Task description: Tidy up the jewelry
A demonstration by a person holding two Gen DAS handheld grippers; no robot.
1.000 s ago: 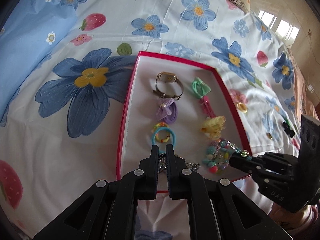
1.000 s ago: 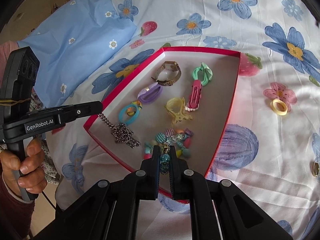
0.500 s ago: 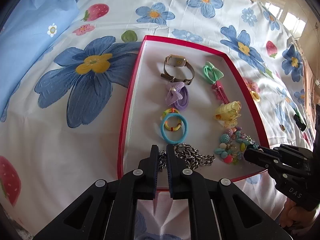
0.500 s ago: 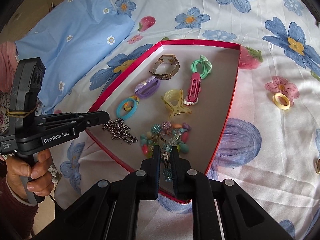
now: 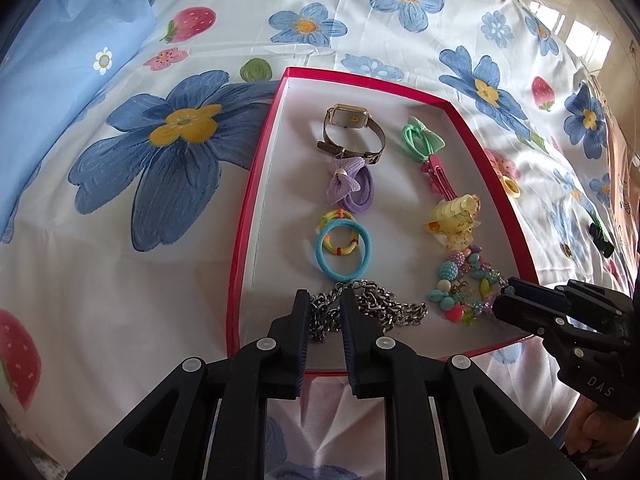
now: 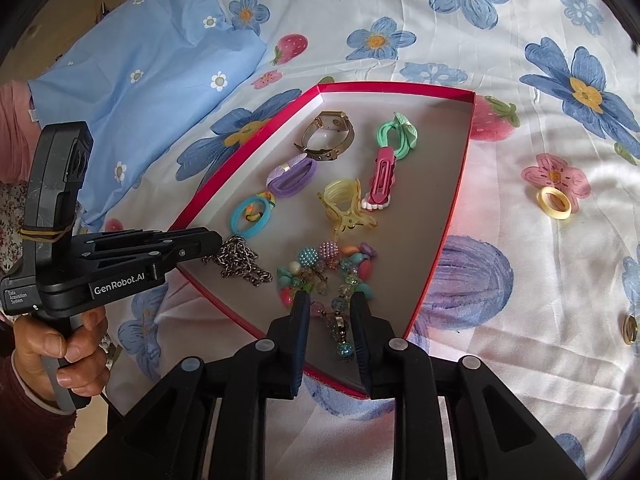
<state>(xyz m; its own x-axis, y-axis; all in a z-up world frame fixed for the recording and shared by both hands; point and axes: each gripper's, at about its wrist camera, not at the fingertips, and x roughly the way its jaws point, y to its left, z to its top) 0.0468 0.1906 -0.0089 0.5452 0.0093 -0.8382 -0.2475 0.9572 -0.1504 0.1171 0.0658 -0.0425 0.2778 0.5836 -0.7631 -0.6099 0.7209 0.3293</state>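
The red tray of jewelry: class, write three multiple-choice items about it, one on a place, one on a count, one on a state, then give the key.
1. Where does the silver chain lie?
A. on the bedsheet
B. in the red tray, near corner
C. over the watch

2. How many hair clips lie in the tray?
A. two
B. four
C. none

3. How does the watch strap stand?
A. laid out flat
B. broken apart
C. fastened in a loop

Key: 1 B, the chain is heaped beside the left tongs. 2 A, only a pink clip and a yellow claw clip. 3 C, the strap forms a closed ring.
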